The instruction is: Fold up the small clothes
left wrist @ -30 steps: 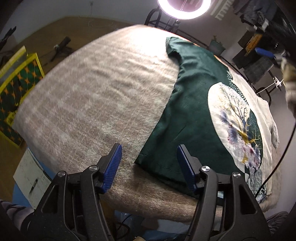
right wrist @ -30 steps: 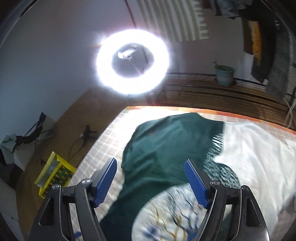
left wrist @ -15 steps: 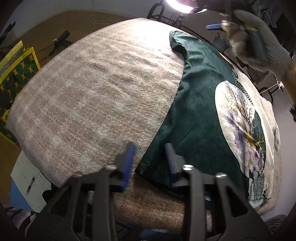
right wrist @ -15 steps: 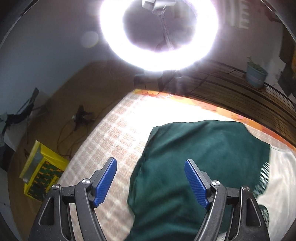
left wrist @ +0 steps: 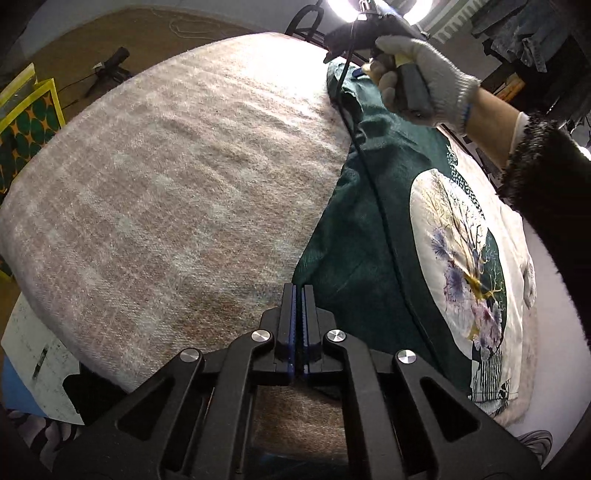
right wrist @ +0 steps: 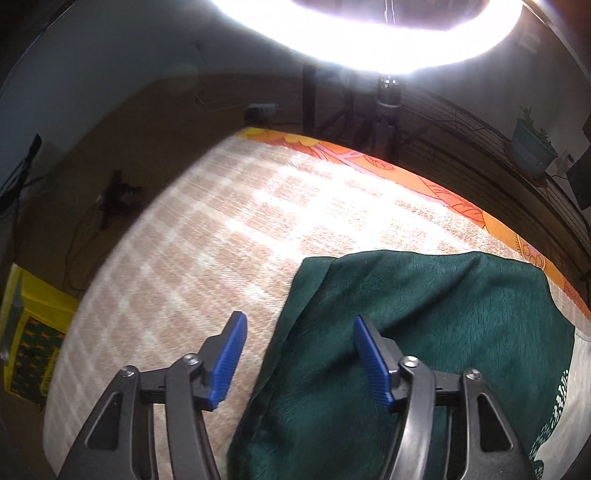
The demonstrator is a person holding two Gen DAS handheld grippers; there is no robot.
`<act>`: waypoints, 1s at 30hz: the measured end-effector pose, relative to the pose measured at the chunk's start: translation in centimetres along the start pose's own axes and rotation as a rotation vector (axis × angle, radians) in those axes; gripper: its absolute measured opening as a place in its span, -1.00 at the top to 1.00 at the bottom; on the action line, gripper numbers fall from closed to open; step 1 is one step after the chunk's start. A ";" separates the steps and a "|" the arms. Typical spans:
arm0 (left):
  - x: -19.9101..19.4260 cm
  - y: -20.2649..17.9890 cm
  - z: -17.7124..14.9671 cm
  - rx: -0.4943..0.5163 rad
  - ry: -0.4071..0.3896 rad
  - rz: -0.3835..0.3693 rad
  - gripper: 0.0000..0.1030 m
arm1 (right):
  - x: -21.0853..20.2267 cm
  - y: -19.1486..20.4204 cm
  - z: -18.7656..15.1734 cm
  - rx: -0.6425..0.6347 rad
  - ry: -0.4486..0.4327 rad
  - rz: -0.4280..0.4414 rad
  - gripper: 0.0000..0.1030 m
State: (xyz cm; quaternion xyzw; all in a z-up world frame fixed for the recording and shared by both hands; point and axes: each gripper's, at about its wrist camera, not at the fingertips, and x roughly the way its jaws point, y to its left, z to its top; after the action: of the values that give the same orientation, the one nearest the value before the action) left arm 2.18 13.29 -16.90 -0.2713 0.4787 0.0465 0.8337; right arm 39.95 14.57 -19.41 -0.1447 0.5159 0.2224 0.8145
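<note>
- Since a second ago, the left gripper has gone from wide apart to fully together, its blue pads meeting right at the near corner of the green shirt; whether cloth is actually pinched between them cannot be told, as the corner sits at the very tips.
- Over the same second the right gripper has swung from facing the ring light down to the shirt's far corner, and the gloved hand carrying it has come into the left wrist view.
- Its jaws are closing, with the shirt's left edge running up between them; the pads do not yet press on the fabric.
- Just ahead of the left gripper's tips, the shirt lies flat and spread, stretching away and to the right, its pale tree print further right.
- Left of both grippers the checked blanket lies bare, with an orange patterned edge beyond the right gripper.
- A black cable trails across the shirt from the gloved hand back toward the left gripper.
- Judged from this, folding has barely begun: no crease or doubled layer shows anywhere on the garment.
- What seems left: secure both corners of this side, carry that edge over toward the print, then make the remaining folds.
</note>
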 end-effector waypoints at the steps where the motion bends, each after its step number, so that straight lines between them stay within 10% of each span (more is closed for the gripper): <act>1: -0.3 0.1 -0.1 0.002 -0.001 -0.002 1.00 | 0.3 -0.2 0.1 0.001 0.008 -0.005 -0.04; 8: -1.0 -0.2 -0.1 0.030 -0.031 -0.010 1.00 | 0.5 -0.3 0.2 -0.087 0.010 -0.061 0.93; 30: -4.2 -9.9 -2.9 0.312 -0.100 -0.145 1.00 | -13.5 -16.1 -4.6 0.131 -0.246 0.138 0.97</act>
State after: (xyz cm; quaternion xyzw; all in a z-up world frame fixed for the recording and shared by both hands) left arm 1.07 4.21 -10.57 -0.1697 0.4175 -0.0752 0.8895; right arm 39.62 -4.32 -9.07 -0.0271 0.4342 0.2600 0.8621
